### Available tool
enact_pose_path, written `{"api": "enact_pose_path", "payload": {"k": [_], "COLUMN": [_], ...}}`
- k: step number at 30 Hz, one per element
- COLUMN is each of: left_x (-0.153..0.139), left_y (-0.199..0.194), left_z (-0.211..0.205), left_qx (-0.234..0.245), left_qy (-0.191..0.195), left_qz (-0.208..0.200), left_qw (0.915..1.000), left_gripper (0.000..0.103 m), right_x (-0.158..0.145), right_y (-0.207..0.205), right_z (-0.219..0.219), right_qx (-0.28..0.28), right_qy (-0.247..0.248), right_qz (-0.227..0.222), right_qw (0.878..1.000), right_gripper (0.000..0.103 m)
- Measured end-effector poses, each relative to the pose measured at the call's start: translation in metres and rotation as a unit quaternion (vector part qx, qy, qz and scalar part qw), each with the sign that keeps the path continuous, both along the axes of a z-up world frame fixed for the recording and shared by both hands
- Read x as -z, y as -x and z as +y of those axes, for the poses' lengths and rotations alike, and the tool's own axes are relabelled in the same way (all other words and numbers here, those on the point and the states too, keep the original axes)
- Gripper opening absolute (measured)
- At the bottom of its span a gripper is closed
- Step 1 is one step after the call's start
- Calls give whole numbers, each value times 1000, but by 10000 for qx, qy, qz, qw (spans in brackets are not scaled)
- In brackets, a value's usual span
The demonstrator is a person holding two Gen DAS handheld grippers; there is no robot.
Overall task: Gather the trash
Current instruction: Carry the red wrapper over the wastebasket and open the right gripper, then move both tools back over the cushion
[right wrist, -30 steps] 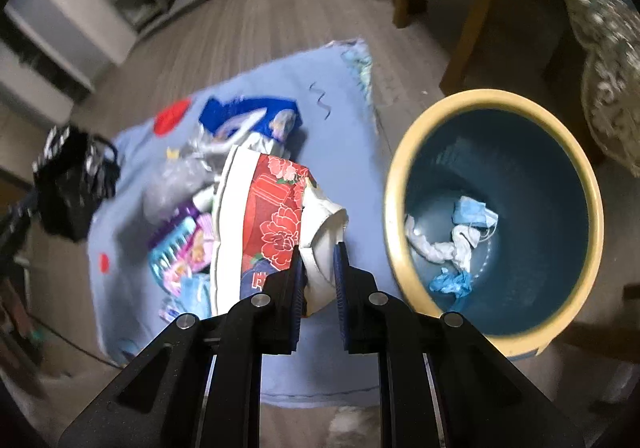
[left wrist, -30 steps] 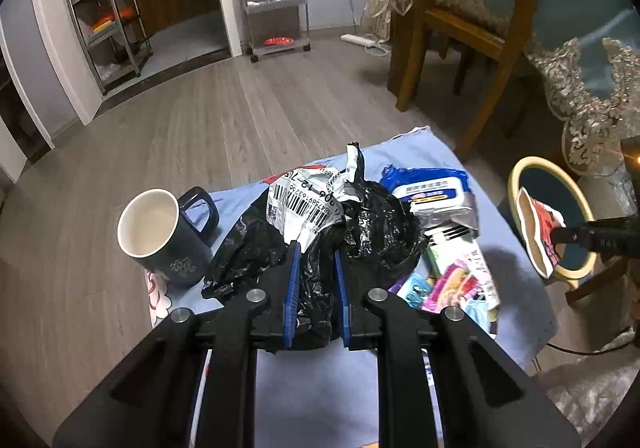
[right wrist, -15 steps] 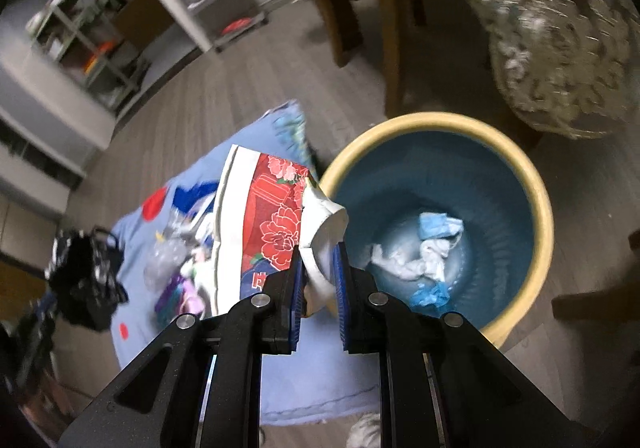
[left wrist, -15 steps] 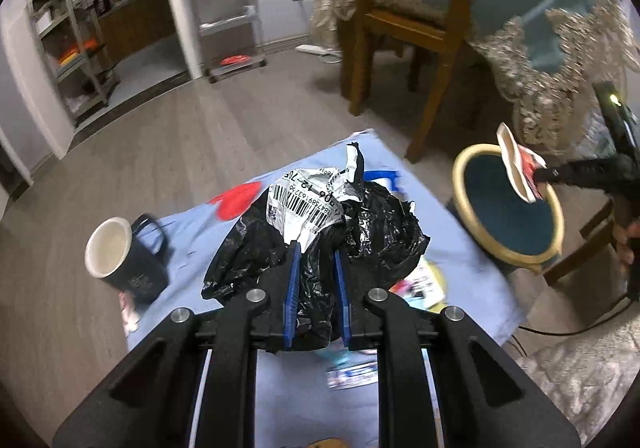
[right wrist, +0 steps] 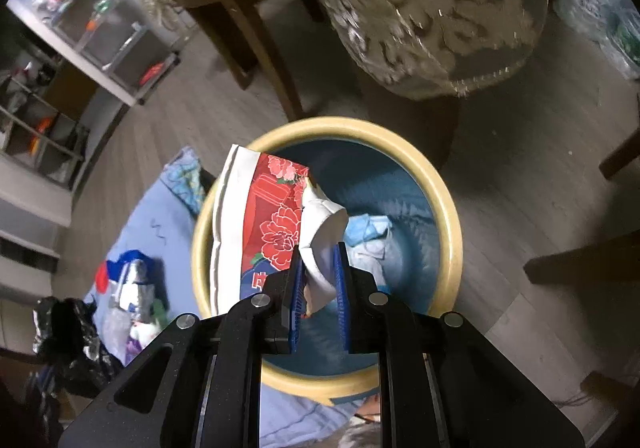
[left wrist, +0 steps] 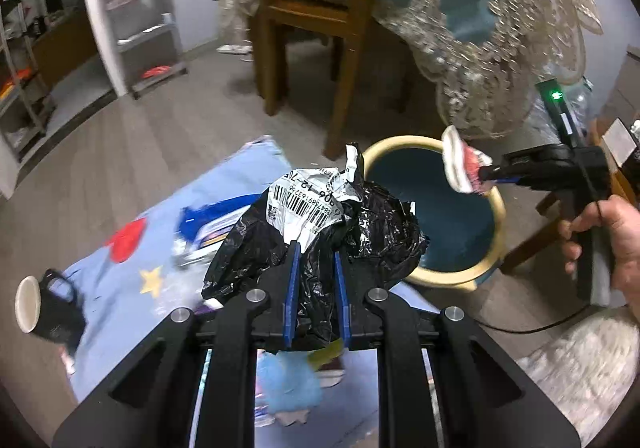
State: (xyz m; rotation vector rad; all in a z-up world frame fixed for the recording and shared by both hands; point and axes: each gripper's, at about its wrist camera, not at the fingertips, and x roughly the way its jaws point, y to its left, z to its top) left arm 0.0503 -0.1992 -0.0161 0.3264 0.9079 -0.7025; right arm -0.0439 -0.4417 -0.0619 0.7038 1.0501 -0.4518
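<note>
My left gripper is shut on a crumpled black plastic bag with a white barcode label, held above the blue mat and left of the bin. The round bin, cream rim and blue inside, stands on the floor with blue and white scraps at its bottom. My right gripper is shut on a red-and-white flowered wrapper, which hangs over the bin's left half. In the left wrist view the same wrapper shows over the bin's far right rim, with a hand on the right gripper's handle.
More wrappers lie on the mat, and a dark mug stands at its left edge. A wooden chair and a table with a lace cloth stand just behind the bin. Shelving racks line the far wall.
Both grippers have swung across toward the bin with their loads. The wrapper went from beside the bin to over its opening; the bag drew nearer the bin while the mug slid off left.
</note>
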Motion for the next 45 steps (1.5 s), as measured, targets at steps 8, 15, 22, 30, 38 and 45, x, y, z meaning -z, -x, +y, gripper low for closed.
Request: {"api": "enact_pose_path", "payload": {"k": [8, 15, 22, 30, 38, 45], "left_x": [28, 50, 40, 30, 9, -10], "left_y": [5, -2, 1, -3, -9, -12], "left_z": [-59, -95, -96, -66, -6, 63], "left_qx": [450, 596, 589, 383, -111, -632], "left_qy": [-115, -165, 122, 105, 133, 6], "left_qz": [144, 311, -161, -286, -406, -520], "left_qw": [9988, 9976, 9981, 9988, 9990, 9966], "left_gripper": [15, 15, 69, 74, 76, 76], "right_x": [13, 12, 8, 4, -11, -28], "right_y": [3, 2, 2, -5, -14, -26], "right_z": [-4, -4, -5, 0, 19, 50], "right_qx": [177, 201, 337, 196, -174, -653], "right_qy": [-242, -161, 28, 69, 362, 757], "right_qz": [132, 159, 159, 115, -36, -225], "right_qw": [9995, 9995, 9993, 9997, 9992, 9947], "right_gripper": [16, 16, 33, 55, 67, 71]}}
